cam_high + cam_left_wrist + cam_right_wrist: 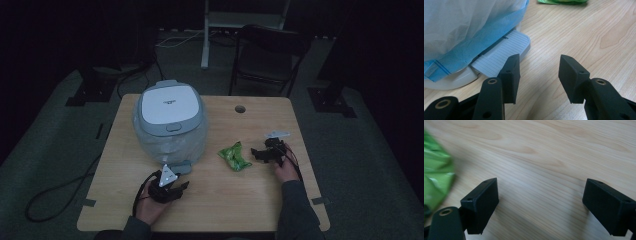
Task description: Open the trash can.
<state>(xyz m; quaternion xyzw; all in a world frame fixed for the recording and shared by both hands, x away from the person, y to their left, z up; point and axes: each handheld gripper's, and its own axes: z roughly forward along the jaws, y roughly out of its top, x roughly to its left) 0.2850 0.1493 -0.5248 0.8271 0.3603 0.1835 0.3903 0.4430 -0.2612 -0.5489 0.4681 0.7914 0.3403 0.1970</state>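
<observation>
At the near edge of the wooden table, two sleeved forearms are cut off by the bottom of the dim high view. The left gripper is held low over the wood with its jaws spread wide and nothing between them; in the left gripper view the same jaws are seen apart over bare tabletop, just short of the ribbed grey foot pedal. That pedal juts from the base of the pedal bin, whose lower body is hidden under a translucent blue-edged bin liner; its lid is seen closed from above. The right gripper is likewise held wide and empty, its jaws over plain wood. The crumpled green wrapper lies on the table between bin and right gripper, just beside that gripper's jaws; it is blurred and cut off at the frame's left edge in the right gripper view. Beyond the table, a folding chair is barely made out in the dark.
</observation>
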